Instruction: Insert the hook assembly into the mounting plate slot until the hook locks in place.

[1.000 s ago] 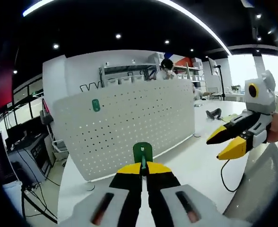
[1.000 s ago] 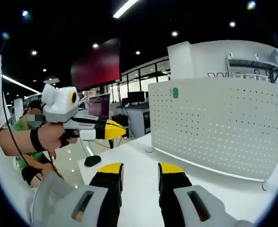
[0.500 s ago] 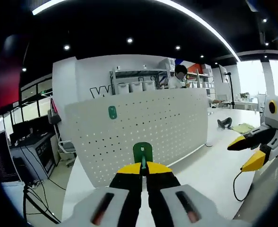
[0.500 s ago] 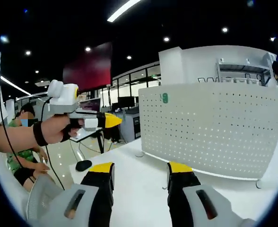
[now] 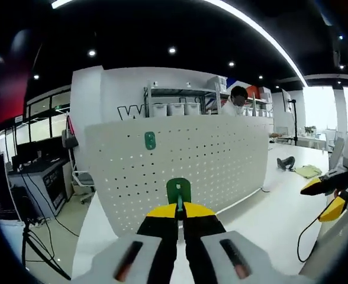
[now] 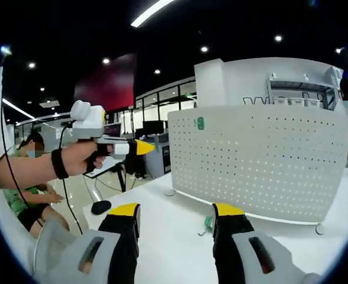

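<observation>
Left gripper view showed the left claw (image 5: 178, 211) still clenched on the green hook (image 5: 178, 191), just ahead of its tips, while the white pegboard (image 5: 186, 160) beyond had come nearer, so insertion seemed soon; the right claw (image 6: 176, 214) stayed released.

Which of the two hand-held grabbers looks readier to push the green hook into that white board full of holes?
Left: the left gripper is shut on the green hook, facing the pegboard. The right gripper is open, holding nothing.
</observation>
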{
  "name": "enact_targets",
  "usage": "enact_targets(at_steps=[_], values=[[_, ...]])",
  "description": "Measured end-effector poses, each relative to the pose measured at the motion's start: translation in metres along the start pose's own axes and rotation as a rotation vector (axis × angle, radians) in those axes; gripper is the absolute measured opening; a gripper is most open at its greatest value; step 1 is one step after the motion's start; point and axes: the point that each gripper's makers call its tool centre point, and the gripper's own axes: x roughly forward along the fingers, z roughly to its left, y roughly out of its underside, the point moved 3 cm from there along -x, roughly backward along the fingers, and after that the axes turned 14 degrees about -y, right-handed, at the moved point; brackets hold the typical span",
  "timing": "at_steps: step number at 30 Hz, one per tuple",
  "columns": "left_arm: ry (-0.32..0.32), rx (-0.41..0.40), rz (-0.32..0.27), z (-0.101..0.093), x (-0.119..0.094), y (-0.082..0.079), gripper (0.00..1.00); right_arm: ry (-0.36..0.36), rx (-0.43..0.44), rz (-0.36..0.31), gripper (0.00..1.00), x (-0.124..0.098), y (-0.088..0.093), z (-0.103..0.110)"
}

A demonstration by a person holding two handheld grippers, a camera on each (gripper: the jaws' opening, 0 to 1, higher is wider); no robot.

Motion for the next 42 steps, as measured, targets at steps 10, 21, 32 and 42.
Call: enact_targets(at_steps=[10, 21, 32, 42], values=[[-0.016, -0.026, 0.011, 0.011, 0.019, -0.007, 0.02, 0.004, -0.063, 0.007, 0.64, 0.000, -0.003, 0.000], [-0.053, -0.057, 0.035, 0.025, 0.043, -0.009, 0.02, 0.021, -0.053, 0.017, 0.64, -0.002, 0.002, -0.002], [-0.089, -0.079, 0.032, 0.037, 0.064, -0.016, 0.02, 0.030, -0.028, 0.008, 0.64, 0.000, 0.005, -0.007], [-0.135, -0.083, 0.036, 0.044, 0.080, -0.024, 0.02, 0.054, -0.009, 0.007, 0.65, -0.008, 0.012, -0.010]])
